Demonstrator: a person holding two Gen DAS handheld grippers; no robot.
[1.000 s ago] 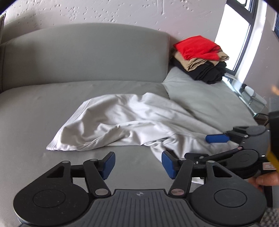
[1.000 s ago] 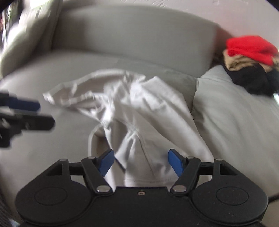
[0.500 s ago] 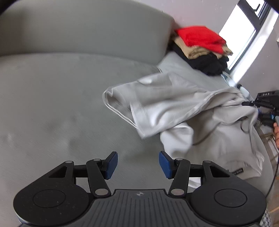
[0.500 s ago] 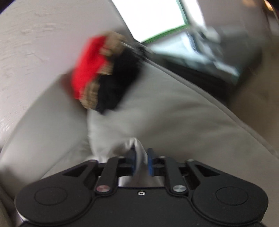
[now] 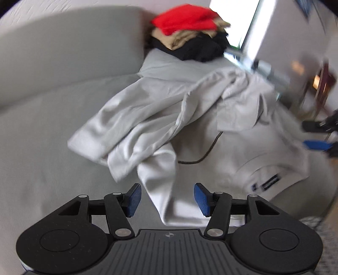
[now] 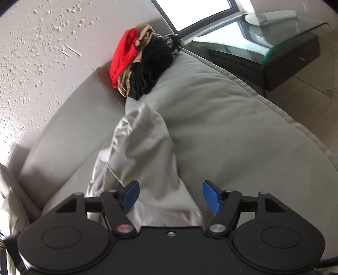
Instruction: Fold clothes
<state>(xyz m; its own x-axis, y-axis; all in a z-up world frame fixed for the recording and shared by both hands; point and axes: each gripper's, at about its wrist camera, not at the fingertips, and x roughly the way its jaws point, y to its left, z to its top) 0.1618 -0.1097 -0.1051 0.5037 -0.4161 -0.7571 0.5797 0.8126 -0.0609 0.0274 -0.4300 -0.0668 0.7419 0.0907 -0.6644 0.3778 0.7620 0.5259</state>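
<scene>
Here, grey garment (image 5: 221, 118) crumpled on sofa (image 5: 52, 127) — left gripper (image 5: 168, 197) jaws opening, right gripper (image 6: 170, 197) jaws opening, neither gripping cloth.

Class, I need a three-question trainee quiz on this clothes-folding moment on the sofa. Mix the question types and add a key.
1. True or false: the red garment lies at the bottom of the folded pile.
2. The pale grey garment is: A) neatly folded, B) crumpled on the sofa, C) hanging up.
3. Fill in: the right gripper has its jaws ____ with cloth lying between them, unpinched.

Key: 1 false; 2 B; 3 opening.
</scene>
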